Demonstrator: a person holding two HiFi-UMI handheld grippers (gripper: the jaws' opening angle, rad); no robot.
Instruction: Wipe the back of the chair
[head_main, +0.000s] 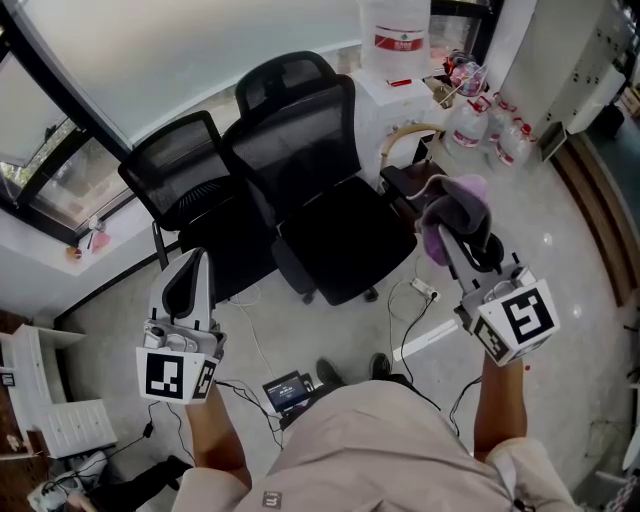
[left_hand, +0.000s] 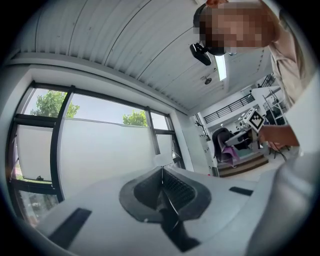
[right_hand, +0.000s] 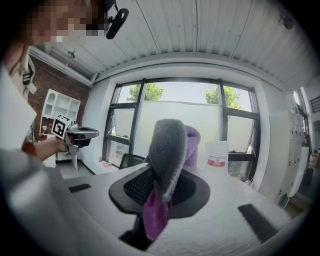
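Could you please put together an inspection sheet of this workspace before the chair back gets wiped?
Surface: grey floor, partly bare.
Job's things: black mesh chair with a headrest, second black chair beside it; purple and grey cloth held off to the side, not on the chair back.
Clutter: water jug, bottles, small screen device on the floor.
Grippers: left gripper shut, nothing held; right gripper shut on the cloth.
Cables: white cable and power strip on the floor near the chairs.
Surroundings: large windows, white shelf unit.
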